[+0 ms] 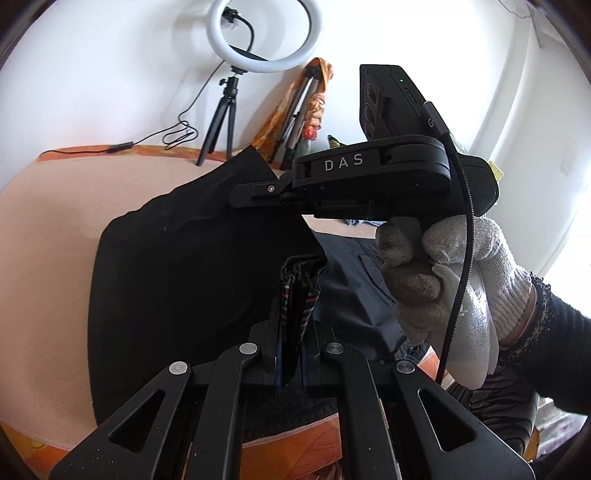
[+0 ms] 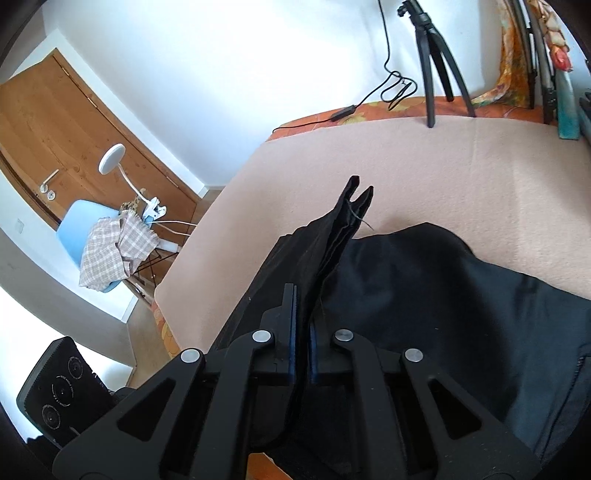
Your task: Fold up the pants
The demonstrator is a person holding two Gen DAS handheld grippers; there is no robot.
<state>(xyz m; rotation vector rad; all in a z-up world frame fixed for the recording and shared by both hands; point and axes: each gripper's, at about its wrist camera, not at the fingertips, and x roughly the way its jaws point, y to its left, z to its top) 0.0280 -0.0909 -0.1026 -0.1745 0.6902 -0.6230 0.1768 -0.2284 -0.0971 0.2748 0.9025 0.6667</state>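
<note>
Left wrist view: the left gripper (image 1: 293,332) is clamped tight on a bunched fold of the black fabric pants (image 1: 177,266), with a striped inner band of the cloth standing up between its pads. The pants lie spread over a pale pink blanket-covered table (image 1: 48,229), one panel lifted toward the centre of the frame. The right gripper (image 1: 243,195), a black tool marked "DAS", crosses the upper middle of the view, its tip at the raised edge of the pants; it is held by a right hand in a white knit glove (image 1: 443,273), with a dark sleeve (image 1: 561,332) behind. A white ring light on a small black tripod (image 1: 264,35) stands at the far edge of the table, its cable trailing along the orange patterned border. Right wrist view: the right gripper (image 2: 303,332) has its jaws nearly together on a narrow ridge of pants cloth (image 2: 424,280) that runs up between the blue pads and ends in a forked tip; the rest of the garment lies to the right on the table (image 2: 461,166). No true container is visible; the nearest holder is a light blue chair (image 2: 74,221) beside a wooden door (image 2: 44,122), carrying a checked cloth (image 2: 110,251) and a white clip-on lamp (image 2: 122,170). The left gripper's camera housing (image 2: 59,387) shows at the lower left.
</note>
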